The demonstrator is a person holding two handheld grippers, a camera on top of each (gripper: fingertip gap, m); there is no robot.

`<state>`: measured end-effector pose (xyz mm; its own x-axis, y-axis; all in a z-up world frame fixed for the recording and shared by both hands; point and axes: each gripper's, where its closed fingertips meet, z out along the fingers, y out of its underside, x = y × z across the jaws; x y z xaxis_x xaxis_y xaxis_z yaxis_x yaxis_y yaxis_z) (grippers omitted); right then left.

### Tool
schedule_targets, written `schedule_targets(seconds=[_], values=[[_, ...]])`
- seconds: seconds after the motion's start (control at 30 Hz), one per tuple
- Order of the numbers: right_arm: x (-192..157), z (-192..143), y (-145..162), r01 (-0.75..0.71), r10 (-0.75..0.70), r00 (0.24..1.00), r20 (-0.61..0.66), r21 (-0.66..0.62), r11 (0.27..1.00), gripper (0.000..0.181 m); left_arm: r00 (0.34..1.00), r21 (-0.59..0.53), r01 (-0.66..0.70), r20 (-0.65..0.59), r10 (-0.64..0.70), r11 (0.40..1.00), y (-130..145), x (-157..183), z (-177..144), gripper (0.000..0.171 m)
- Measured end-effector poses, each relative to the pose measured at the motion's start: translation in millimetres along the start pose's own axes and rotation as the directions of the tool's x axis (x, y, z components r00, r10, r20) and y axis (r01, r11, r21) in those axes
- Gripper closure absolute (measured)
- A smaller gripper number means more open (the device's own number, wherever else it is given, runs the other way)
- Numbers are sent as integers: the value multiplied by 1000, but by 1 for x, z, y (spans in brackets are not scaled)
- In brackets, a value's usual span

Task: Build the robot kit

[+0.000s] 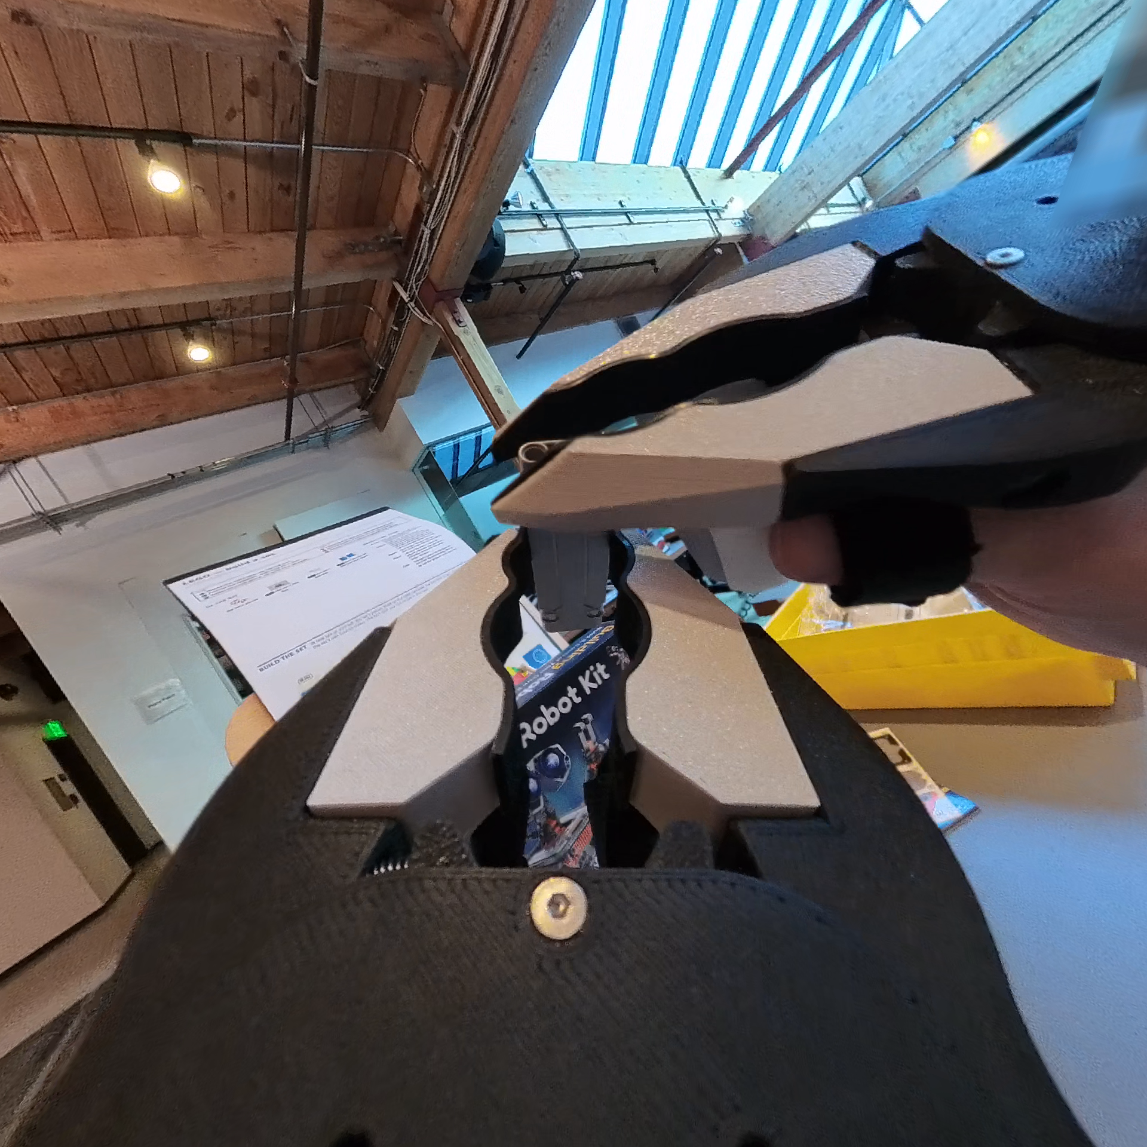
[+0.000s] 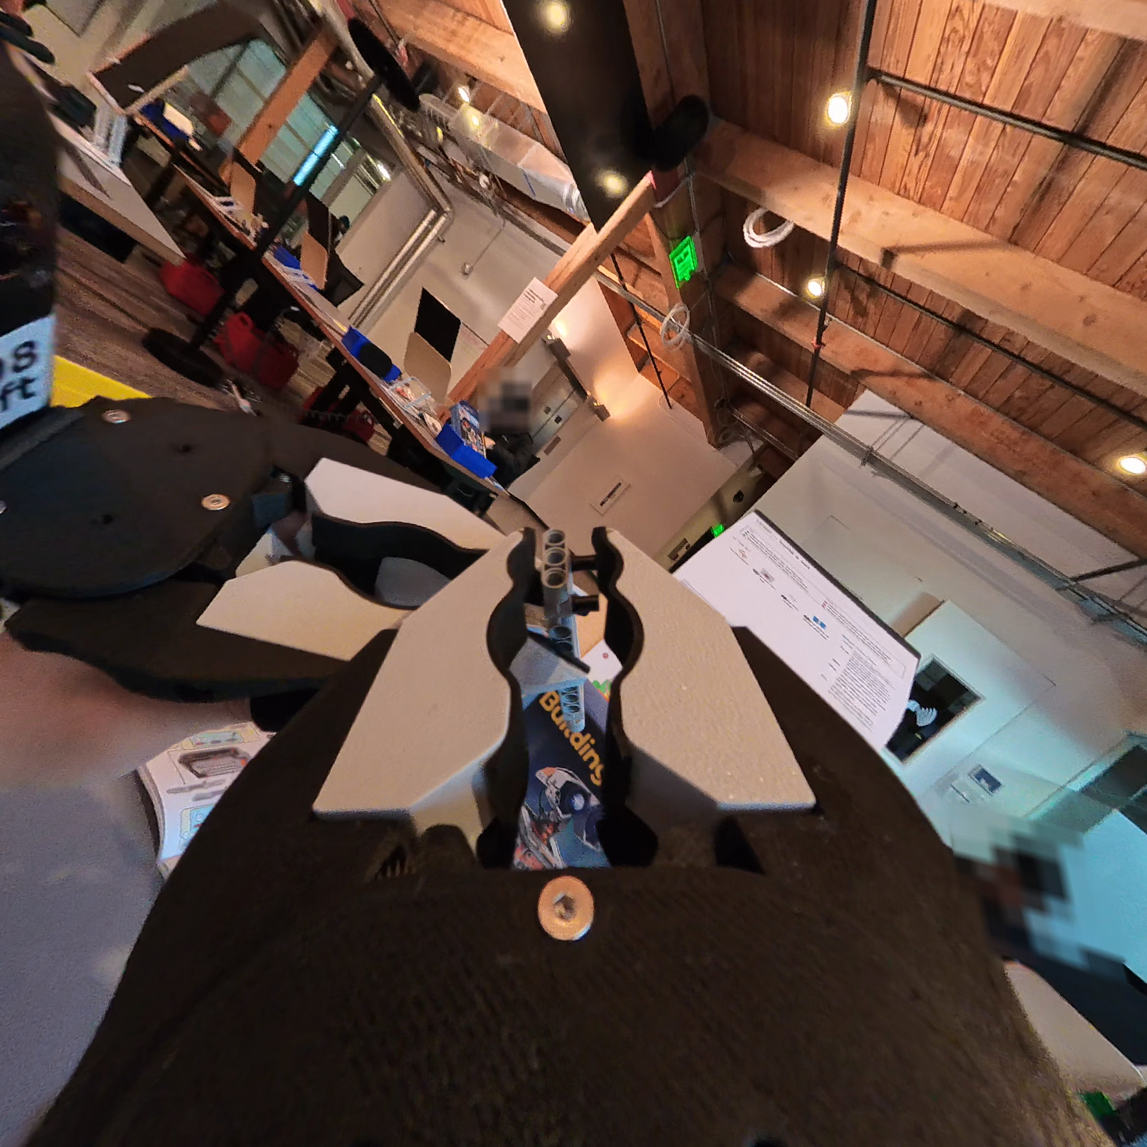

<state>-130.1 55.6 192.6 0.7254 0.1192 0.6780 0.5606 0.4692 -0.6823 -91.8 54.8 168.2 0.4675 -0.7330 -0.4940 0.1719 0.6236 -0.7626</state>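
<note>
left gripper [image 1: 566,562] clenched on grey beam assembly [image 1: 566,583] | right gripper [image 2: 563,562] clamped on same assembly, raised above bench [image 1: 1024,869] | yellow bin [image 1: 931,658] at far bench edge | kit box [image 1: 562,732] beneath | timber ceiling [image 1: 155,248], skylight [image 1: 714,74] overhead

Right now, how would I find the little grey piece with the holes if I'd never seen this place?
Find the yellow bin on the table, then the two big grippers meeting in the air beside it. Between their pale fingertips, the left gripper and the right gripper both pinch the grey holed beam. It is the only small grey bar with round holes and black pins.
</note>
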Motion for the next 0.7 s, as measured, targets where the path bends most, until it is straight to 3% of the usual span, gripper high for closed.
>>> schedule_targets(seconds=[0.4, 0.53, 0.57, 0.6, 0.7], values=[[2, -4, 6, 69, -70, 997, -15, -40, 997, 166, 1000, 0, 5, -10, -5, 1000, 0, 3, 0, 149], [1, 1, 7, -60, 60, 998, 9, -21, 998, 166, 996, -4, 85, -21, -85, 996, 3, 1, 0, 149], [-2, 2, 6, -78, 79, 996, 44, -16, 997, 154, 992, -17, 120, -32, -121, 993, 5, 0, -2, 149], [-5, 3, 4, -94, 94, 993, 70, -12, 996, 130, 983, -31, 176, -37, -177, 984, 8, -3, -5, 149], [-5, -2, 9, -145, 149, 980, 130, -42, 989, 128, 947, -107, 319, -7, -321, 942, 25, -32, -31, 149]])
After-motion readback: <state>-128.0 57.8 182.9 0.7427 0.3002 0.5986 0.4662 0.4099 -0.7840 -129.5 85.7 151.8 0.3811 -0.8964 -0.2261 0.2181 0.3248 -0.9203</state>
